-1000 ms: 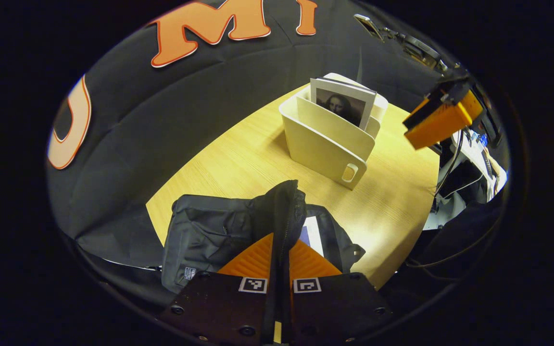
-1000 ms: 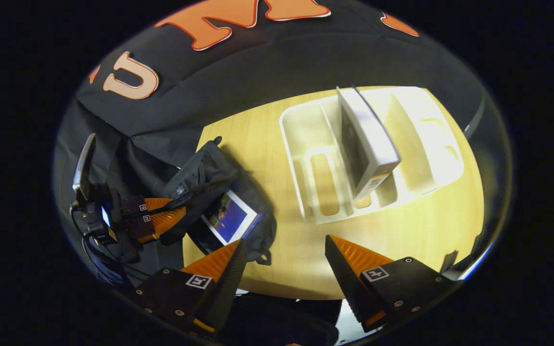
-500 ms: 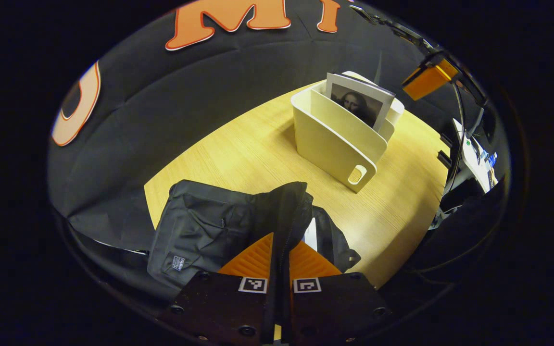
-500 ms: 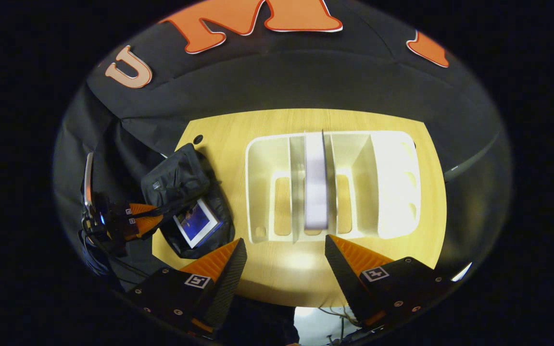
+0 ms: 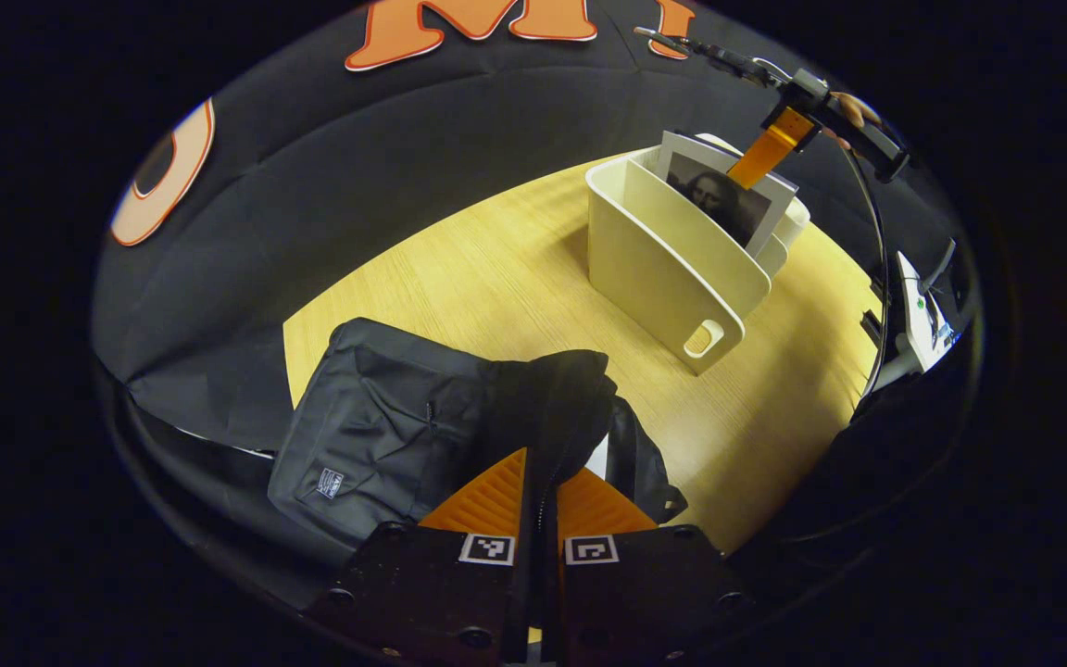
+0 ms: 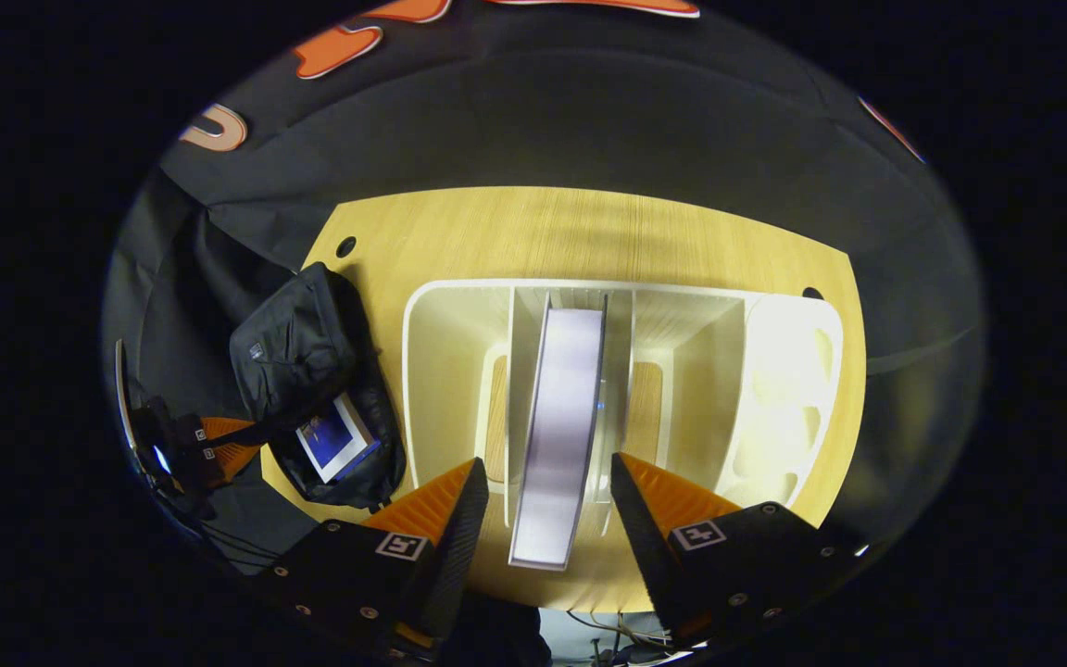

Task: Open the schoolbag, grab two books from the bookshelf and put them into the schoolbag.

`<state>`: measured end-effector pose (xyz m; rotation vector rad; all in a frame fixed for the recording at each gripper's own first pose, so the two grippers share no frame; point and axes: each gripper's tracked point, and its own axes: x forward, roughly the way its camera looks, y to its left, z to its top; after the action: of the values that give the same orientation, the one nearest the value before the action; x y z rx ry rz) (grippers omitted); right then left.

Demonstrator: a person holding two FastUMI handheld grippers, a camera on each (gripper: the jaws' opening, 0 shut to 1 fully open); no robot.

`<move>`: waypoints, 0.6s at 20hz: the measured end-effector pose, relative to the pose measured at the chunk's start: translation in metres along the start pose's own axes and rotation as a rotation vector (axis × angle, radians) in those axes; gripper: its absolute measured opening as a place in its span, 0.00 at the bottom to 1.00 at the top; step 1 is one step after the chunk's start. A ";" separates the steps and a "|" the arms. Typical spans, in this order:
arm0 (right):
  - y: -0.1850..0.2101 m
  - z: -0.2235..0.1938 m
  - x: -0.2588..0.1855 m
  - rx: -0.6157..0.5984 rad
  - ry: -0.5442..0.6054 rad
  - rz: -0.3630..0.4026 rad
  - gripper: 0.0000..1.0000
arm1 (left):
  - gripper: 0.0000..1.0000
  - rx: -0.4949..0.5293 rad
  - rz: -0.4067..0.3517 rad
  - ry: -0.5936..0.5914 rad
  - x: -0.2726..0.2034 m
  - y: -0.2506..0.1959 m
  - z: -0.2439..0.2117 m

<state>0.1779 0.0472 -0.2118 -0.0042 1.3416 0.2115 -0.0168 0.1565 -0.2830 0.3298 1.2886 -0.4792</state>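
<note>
1. The right gripper [image 6: 541, 500] hangs over the shelf, fingers apart, one on each side of the standing book's top edge; neither finger seems to touch it, though the angle makes that hard to judge. In the left gripper view it shows far off [image 5: 768, 153], at the book's top.
2. The left gripper [image 5: 541, 486] has its fingers pinched together on a raised black fold of the bag, holding the opening up. It shows small in the right gripper view [image 6: 219, 445], at the bag's near edge.
3. The table [image 6: 589, 232] is pale wood and carries the bag and shelf, well apart.
4. The shelf [image 6: 441, 352] is a cream rack with several slots, on the table's middle.
5. The bag [image 5: 376, 426] is black and lies at the table's left end, mouth open.
6. The book [image 6: 563, 417] stands upright in a middle slot, a portrait on its cover [image 5: 728, 199].
7. A second book [image 6: 334, 440], blue-covered, lies inside the open bag.
</note>
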 end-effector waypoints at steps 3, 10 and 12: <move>-0.002 0.002 0.017 0.004 0.038 -0.007 0.63 | 0.06 -0.008 0.003 0.013 0.001 0.000 -0.001; -0.021 0.002 0.023 0.099 0.076 -0.080 0.47 | 0.06 0.003 -0.003 0.003 0.001 -0.001 0.001; -0.023 0.000 0.010 0.112 0.058 -0.085 0.39 | 0.06 0.007 -0.012 -0.003 0.001 -0.001 0.001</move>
<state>0.1838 0.0265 -0.2243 0.0266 1.4064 0.0645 -0.0161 0.1551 -0.2842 0.3274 1.2872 -0.4950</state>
